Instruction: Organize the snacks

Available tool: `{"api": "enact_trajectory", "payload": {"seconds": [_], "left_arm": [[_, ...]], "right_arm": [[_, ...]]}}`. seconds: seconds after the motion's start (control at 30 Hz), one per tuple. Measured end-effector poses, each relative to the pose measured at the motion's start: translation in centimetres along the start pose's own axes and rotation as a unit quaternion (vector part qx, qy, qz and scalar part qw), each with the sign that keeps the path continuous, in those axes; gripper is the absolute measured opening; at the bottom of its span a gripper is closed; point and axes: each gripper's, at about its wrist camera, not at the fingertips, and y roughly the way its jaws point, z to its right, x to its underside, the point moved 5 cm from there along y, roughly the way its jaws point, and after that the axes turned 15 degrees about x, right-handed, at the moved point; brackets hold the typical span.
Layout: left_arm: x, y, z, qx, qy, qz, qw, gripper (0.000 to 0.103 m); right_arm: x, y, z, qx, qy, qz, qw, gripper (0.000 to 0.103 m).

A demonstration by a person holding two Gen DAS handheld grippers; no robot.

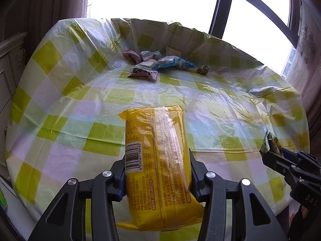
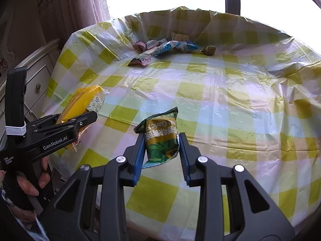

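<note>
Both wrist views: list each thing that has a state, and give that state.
left gripper: shut on the yellow packet, held above the table.
right gripper: shut on the green packet, held above the table.
pile of small snack packets: lying loose at the far side.
plastic checked tablecloth: spread over the table, wrinkled.

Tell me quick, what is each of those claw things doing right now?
Left gripper: closed on the yellow snack pack.
Right gripper: closed on the small green snack packet.
</note>
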Motion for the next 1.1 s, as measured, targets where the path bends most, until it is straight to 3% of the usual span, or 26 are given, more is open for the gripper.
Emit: {"api": "enact_trajectory", "payload": {"seconds": [0.27,0.53,1.1], "left_arm": [[1.1,-2.1,4.7,0.034,0.044,0.003,0.9985,0.049],[1.8,-2.8,8.9,0.062,0.09,-0.003,0.994,0.049],[2.6,-3.6,18.0,0.116,0.194,-0.011,0.9741,0.049]], "right_arm": [[0.5,-5.8,2.2,0.022,-0.001,0.04,0.999,0.036],[3.0,-8.5,6.1,0.047,0.028,0.04,0.998,0.036],[7.1,-13.7,13.9,0.112,0.071,0.046,0.99,0.036]]}}
